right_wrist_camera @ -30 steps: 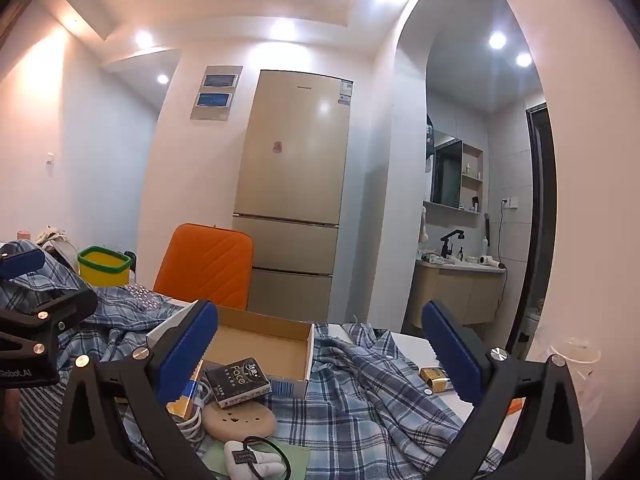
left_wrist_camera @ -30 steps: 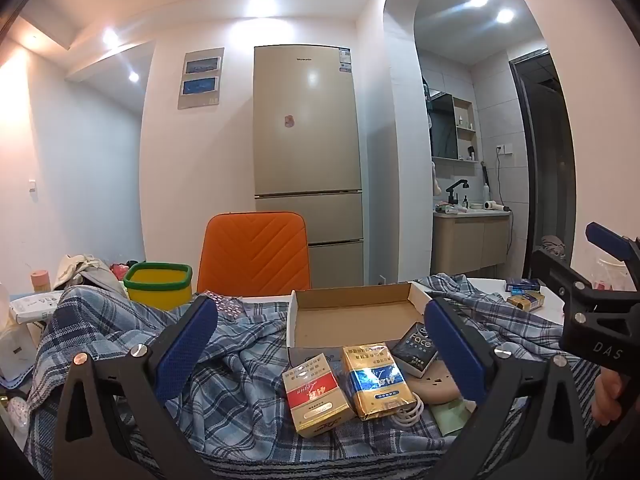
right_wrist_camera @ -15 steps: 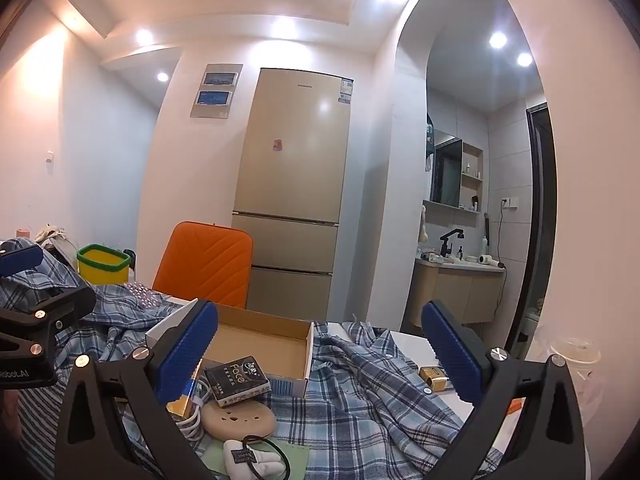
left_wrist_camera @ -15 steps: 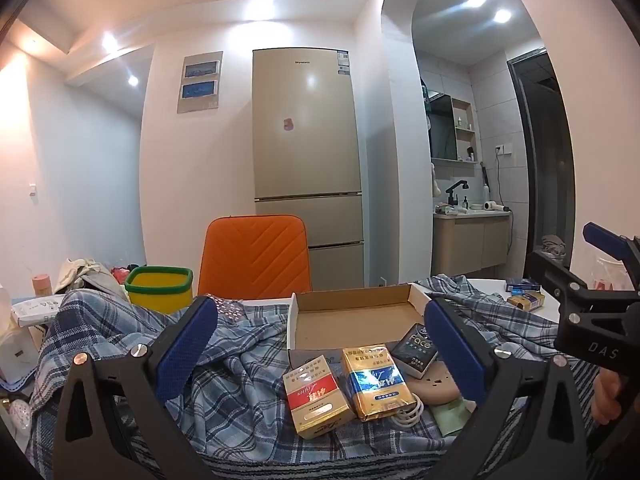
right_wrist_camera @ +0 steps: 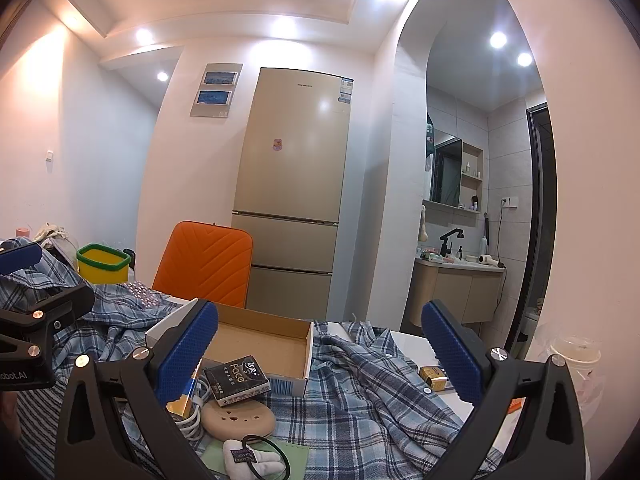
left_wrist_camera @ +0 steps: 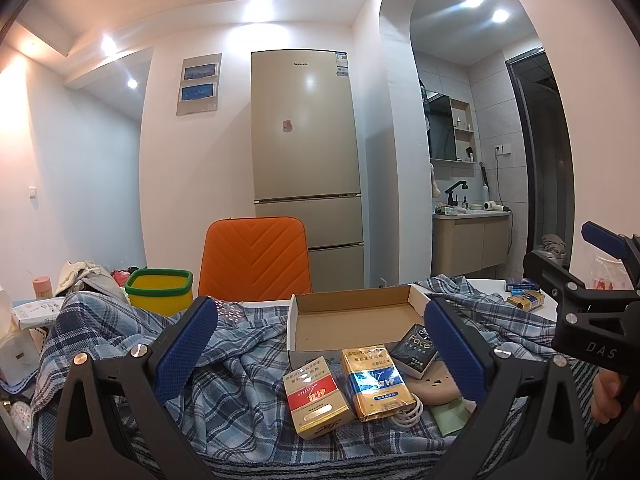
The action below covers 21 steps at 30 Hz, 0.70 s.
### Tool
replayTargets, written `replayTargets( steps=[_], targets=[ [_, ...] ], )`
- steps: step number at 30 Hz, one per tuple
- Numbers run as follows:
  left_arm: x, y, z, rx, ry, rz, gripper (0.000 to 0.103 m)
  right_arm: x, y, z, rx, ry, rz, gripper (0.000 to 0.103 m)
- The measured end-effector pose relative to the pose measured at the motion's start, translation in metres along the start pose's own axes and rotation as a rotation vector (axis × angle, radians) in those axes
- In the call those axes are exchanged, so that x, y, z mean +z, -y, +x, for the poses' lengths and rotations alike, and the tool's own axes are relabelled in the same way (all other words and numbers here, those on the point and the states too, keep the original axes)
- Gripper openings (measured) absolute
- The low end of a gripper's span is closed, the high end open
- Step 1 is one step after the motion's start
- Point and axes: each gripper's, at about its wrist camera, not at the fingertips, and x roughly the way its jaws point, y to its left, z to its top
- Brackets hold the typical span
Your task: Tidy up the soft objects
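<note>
A blue plaid shirt (left_wrist_camera: 224, 376) lies crumpled over the table, and it spreads to the right in the right wrist view (right_wrist_camera: 368, 384). On it lie a red-and-gold pack (left_wrist_camera: 316, 398), a blue-and-gold pack (left_wrist_camera: 376, 382) and a black "Face" tissue pack (left_wrist_camera: 414, 350) (right_wrist_camera: 238, 378). An open cardboard box (left_wrist_camera: 356, 320) (right_wrist_camera: 264, 344) sits behind them. My left gripper (left_wrist_camera: 320, 344) is open above the shirt, holding nothing. My right gripper (right_wrist_camera: 320, 356) is open too, with nothing between its fingers. A small white soft item with a black loop (right_wrist_camera: 248, 458) lies at the near edge.
A round beige socket (right_wrist_camera: 240, 418) and a white cable (left_wrist_camera: 408, 414) lie by the packs. An orange chair (left_wrist_camera: 256, 258), a yellow bin with a green rim (left_wrist_camera: 160, 290) and a fridge (left_wrist_camera: 306, 160) stand behind. Small packs (left_wrist_camera: 524, 298) and a plastic cup (right_wrist_camera: 574, 358) sit at the right.
Both views have shifted only slightly; the grippers stay open and nothing on the table has moved.
</note>
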Motion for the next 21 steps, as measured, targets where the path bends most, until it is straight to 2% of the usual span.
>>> replayTargets(
  steps=[21],
  targets=[
    [0.0010,0.0008,-0.0015,0.001,0.000,0.005,0.103,-0.0011,0.0001,0.0004,0.000,-0.001,-0.001,0.103]
  ],
)
